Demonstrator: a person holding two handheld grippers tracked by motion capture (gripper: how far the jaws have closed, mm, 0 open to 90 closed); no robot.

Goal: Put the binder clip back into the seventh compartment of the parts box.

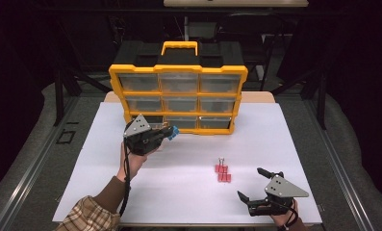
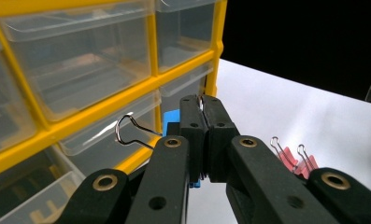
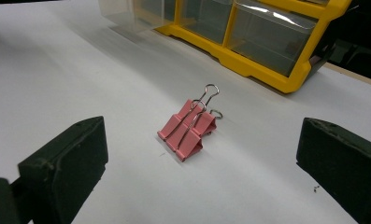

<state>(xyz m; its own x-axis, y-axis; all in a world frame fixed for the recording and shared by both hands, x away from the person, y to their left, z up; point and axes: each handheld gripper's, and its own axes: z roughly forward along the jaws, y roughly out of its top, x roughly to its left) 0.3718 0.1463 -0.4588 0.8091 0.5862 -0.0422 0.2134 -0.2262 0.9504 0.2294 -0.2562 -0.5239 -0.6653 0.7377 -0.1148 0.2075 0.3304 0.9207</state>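
Had my left tool (image 1: pixel 171 133) clamped on a blue binder clip (image 2: pixel 173 117), center frame, right up against the yellow drawer organizer (image 1: pixel 179 91), probably to drop it in a drawer. Right tool (image 1: pixel 252 185) sat wide apart at lower right, facing the pink clips (image 1: pixel 222 173) on the surface (image 1: pixel 188 192).

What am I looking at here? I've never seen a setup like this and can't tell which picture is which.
A person at a white table holds a hand-held tool in each hand. The high view looks down from above; the other two pictures come from cameras riding on each tool. The left tool is shut on a blue binder clip in front of a yellow drawer organizer. The right tool is open, its jaws apart, aimed at pink binder clips lying on the table.
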